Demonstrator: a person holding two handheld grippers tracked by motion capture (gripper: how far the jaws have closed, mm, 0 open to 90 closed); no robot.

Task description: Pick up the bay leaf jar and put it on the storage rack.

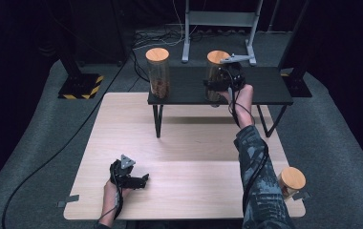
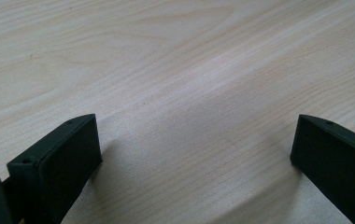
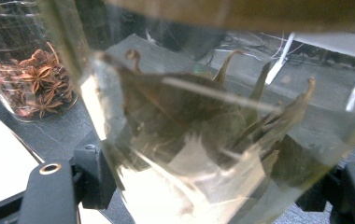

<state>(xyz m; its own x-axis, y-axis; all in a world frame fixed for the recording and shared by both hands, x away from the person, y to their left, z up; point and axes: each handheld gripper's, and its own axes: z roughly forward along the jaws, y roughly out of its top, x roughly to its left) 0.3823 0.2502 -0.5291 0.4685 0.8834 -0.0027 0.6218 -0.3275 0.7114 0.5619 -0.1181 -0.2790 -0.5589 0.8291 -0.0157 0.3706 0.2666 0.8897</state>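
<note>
Nearest me, my left gripper rests low on the wooden counter, its jaws spread wide with nothing but bare wood grain between them. Farther out, my right gripper reaches onto the black raised shelf and is clamped on the glass jar of dried leaves, which stands there under its wooden lid. Just beyond it to the left stands the jar of star anise, untouched.
</note>
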